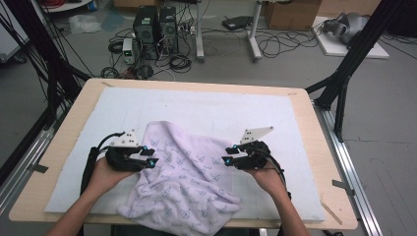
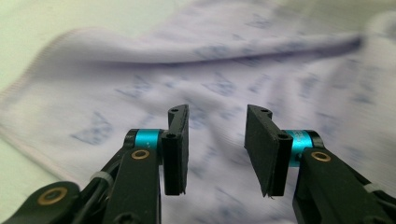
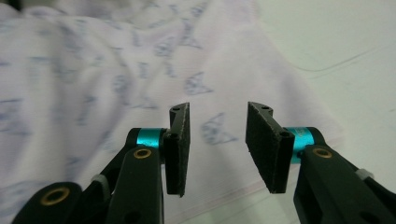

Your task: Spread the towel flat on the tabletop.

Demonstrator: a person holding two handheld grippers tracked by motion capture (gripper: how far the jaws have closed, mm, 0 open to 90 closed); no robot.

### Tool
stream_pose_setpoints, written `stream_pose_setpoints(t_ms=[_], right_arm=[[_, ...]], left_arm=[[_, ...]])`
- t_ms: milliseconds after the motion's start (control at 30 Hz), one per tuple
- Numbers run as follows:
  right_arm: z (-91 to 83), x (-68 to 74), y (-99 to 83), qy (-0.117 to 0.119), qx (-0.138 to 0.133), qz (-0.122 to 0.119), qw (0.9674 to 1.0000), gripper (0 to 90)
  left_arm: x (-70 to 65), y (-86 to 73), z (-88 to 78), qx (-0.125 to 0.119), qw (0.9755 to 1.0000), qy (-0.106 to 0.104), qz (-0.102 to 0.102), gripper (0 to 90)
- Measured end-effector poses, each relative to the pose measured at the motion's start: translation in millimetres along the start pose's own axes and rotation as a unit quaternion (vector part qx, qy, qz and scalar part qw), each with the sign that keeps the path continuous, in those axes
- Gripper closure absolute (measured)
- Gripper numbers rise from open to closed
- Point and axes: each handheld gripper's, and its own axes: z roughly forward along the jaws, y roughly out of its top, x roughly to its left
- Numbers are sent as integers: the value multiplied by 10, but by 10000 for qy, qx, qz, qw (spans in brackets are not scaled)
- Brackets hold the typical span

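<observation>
Item: lilac printed towel (image 1: 183, 184), rumpled on the white mat (image 1: 206, 105) at the desk's near edge, one corner overhanging. Step, judged: between grips while spreading or folding. Left claw (image 1: 152, 158) and right claw (image 1: 227, 156): spread, empty, facing inward over opposite edges. Next: pinch fresh edges.

text: none legible | labels: none | signs: none
</observation>
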Motion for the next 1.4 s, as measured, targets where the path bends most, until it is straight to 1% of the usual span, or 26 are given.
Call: stream_pose_setpoints(t_ms=[67,133,200,267,300,333,467,500,533,600,667,700,800,867,900,1000,1033,1100,1133,1200,1233,1267,1300,1333,1367,1400], right_arm=[[80,-93,5,-107,66,0,9999,580],[162,-168,-28,-105,134,75,9998,555],[236,-215,-62,-170,264,95,9995,532],[288,-242,-89,-217,330,119,9991,512],[314,-255,-99,-325,402,74,9986,502],[324,-261,-105,-350,440,86,9984,501],[383,-334,-144,-507,504,171,9973,517],[407,-346,-156,-517,540,181,9970,536],[414,-352,-160,-547,486,190,9971,570],[416,-366,-156,-563,466,183,9972,681],[420,-383,-155,-441,439,247,9978,833],[424,-397,-159,-327,409,297,9982,870],[400,-424,-161,-175,405,360,9984,884],[349,-441,-145,-119,394,370,9985,885],[320,-453,-117,-146,430,328,9984,885],[196,-559,43,-363,497,212,9979,887],[144,-622,115,-473,476,194,9976,887],[6,-810,324,-738,411,174,9963,888],[-65,-899,437,-893,348,160,9953,888],[-186,-1063,657,-1183,257,120,9926,888],[-246,-1149,781,-1366,225,108,9903,888],[-296,-1230,883,-1592,179,72,9871,885],[-326,-1312,950,-1749,126,79,9845,871],[-335,-1390,980,-1843,113,149,9827,770],[-319,-1444,975,-2037,45,273,9787,641],[-295,-1488,936,-2006,3,450,9786,618]], left_arm=[[131,0,68,9,9998,9,-182,600],[247,-44,121,0,9992,65,-398,602],[355,-99,172,51,9983,199,-549,603],[431,-141,213,88,9973,324,-656,603],[456,-155,229,111,9969,364,-682,603],[481,-172,255,146,9963,431,-731,601],[550,-230,357,377,9934,715,-808,566],[556,-237,357,317,9931,740,-852,572],[555,-232,357,331,9924,817,-857,601],[537,-223,357,405,9915,972,-766,695],[543,-223,355,391,9920,877,-823,817],[544,-221,353,400,9919,869,-830,861],[535,-197,333,476,9915,863,-854,880],[532,-153,302,420,9919,868,-828,883],[541,-114,287,366,9919,885,-833,884],[612,53,257,259,9906,1073,-804,886],[665,124,246,230,9901,1128,-803,887],[795,329,213,92,9876,1348,-798,887],[838,412,196,2,9863,1449,-788,888],[956,657,140,-213,9822,1723,-721,888],[1004,771,117,-365,9798,1838,-701,887],[1046,861,103,-484,9781,1916,-649,887],[1087,918,112,-535,9780,1905,-657,883],[1124,944,138,-504,9787,1860,-715,863],[1147,934,167,-452,9797,1782,-796,773],[1166,893,198,-354,9825,1603,-878,730]])
